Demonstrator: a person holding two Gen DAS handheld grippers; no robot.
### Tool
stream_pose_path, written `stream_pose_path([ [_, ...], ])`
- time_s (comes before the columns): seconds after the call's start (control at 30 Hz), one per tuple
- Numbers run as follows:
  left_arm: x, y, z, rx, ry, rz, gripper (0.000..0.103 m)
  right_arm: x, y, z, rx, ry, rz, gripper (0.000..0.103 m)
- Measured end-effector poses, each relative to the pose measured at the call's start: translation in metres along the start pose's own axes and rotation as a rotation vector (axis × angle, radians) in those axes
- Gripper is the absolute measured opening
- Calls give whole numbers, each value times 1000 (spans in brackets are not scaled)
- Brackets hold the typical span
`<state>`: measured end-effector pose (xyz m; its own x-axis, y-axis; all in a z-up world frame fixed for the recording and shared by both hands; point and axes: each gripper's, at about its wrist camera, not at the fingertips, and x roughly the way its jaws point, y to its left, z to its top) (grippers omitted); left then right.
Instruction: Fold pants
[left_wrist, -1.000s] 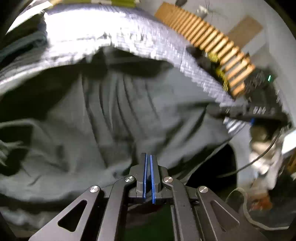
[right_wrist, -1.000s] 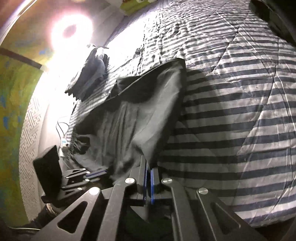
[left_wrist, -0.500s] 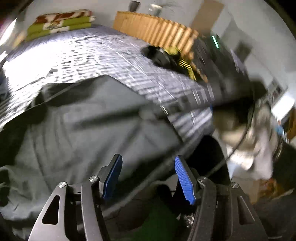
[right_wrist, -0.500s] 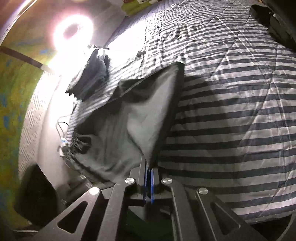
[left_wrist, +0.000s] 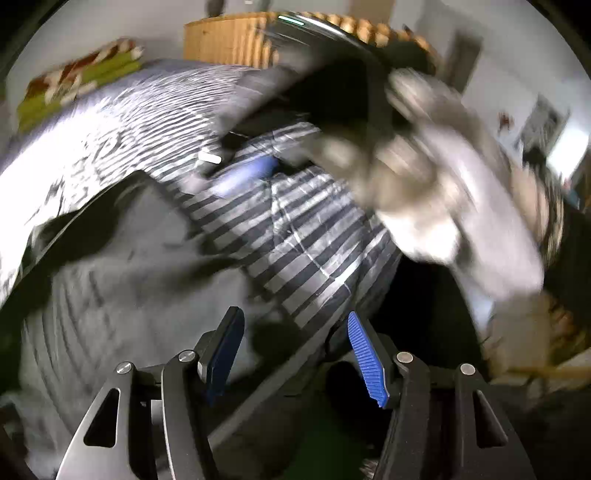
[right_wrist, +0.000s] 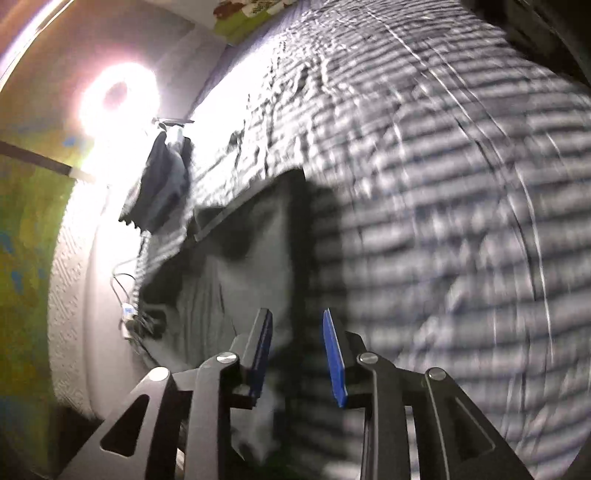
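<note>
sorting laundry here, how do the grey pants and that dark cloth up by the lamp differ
The grey pants are lighter and lie spread wide on the striped bedspread near the gripper; the dark cloth is almost black, bunched in a much smaller heap at the bed's far edge. The pants show a straight folded edge; the dark cloth looks crumpled. Both rest on the same bedspread, and neither is being gripped.
</note>
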<state>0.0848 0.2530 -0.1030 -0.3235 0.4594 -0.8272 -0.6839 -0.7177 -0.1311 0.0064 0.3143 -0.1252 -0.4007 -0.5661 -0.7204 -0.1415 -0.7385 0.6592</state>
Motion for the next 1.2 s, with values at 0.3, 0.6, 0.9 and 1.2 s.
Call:
stream_pose_path([
  [0.3,11,22,2,-127,42,-74,5,70,1,51,10,53,66,29],
  [0.6,-68,57,-4,-275,-112,-172,4,66,45,53,-10,-1,1,4],
  [0.9,-142,95,-39,-374,-277,-176,4,21,126,52,-76,-104,-91,3],
  [1.2,-185,161,-112,-546,-347,-130,4,41,216,43,-214,-109,-139,3],
])
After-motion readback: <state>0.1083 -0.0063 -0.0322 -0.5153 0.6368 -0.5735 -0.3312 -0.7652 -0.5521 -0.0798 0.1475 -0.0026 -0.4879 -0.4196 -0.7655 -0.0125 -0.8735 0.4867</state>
